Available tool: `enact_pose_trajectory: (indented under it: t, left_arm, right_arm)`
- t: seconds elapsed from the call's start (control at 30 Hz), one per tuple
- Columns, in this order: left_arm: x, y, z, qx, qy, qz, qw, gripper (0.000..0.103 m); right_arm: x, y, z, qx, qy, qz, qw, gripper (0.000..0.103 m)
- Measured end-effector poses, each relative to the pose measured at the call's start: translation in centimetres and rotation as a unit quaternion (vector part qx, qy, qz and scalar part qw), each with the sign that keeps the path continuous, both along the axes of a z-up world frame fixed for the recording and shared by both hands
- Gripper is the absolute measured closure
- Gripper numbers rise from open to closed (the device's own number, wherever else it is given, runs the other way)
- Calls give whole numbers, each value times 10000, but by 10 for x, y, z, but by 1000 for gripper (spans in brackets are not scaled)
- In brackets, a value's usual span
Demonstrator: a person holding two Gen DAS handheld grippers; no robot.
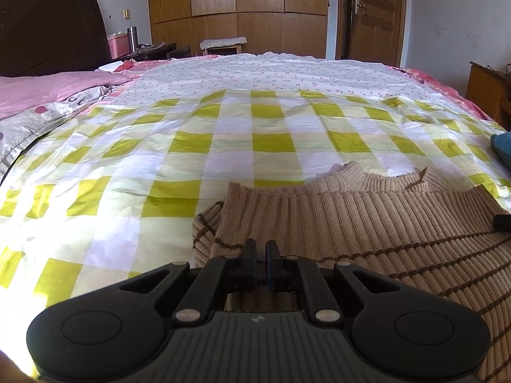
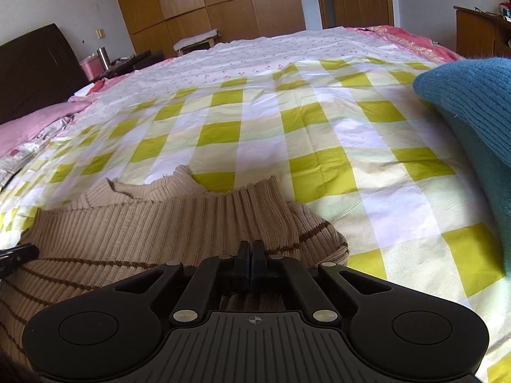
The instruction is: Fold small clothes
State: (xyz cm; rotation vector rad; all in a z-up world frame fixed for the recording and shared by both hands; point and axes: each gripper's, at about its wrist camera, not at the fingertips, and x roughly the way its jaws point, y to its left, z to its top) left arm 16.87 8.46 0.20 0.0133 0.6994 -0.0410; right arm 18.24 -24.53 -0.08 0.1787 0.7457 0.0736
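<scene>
A beige ribbed sweater (image 1: 367,223) with thin brown stripes lies on the green-and-white checked sheet (image 1: 191,146). Its ribbed hem is folded up close to the neck opening (image 1: 377,175). My left gripper (image 1: 261,245) hovers over the sweater's left side, its fingers drawn together with only a narrow slit and no fabric seen pinched. In the right wrist view my right gripper (image 2: 251,247) is shut, fingers touching, over the sweater's (image 2: 143,223) right side near a striped sleeve (image 2: 319,229). Each gripper's tip shows at the edge of the other's view.
A blue knitted garment (image 2: 472,102) lies on the bed to the right of the sweater. Pink pillows (image 1: 48,89) and a dark headboard (image 1: 51,28) stand at the left. Beyond the bed are a wooden wardrobe (image 1: 236,9) and a door (image 1: 377,12).
</scene>
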Motion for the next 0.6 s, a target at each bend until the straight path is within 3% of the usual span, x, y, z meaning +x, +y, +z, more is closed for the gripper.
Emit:
enact_pose_trajectory:
  t: [0.1, 0.33, 0.6]
  left_arm:
    - [-14, 8, 4, -15, -52, 57, 10000, 86]
    - [-25, 18, -5, 123, 81, 278, 9995, 85]
    - [-40, 25, 4, 27, 27, 457, 9989, 85]
  right_arm:
    - [-9, 1, 8, 33, -97, 74, 9999, 91]
    - [-6, 5, -7, -246, 131, 208, 9994, 94]
    - [-20, 16, 14, -135, -126, 337, 9993, 90]
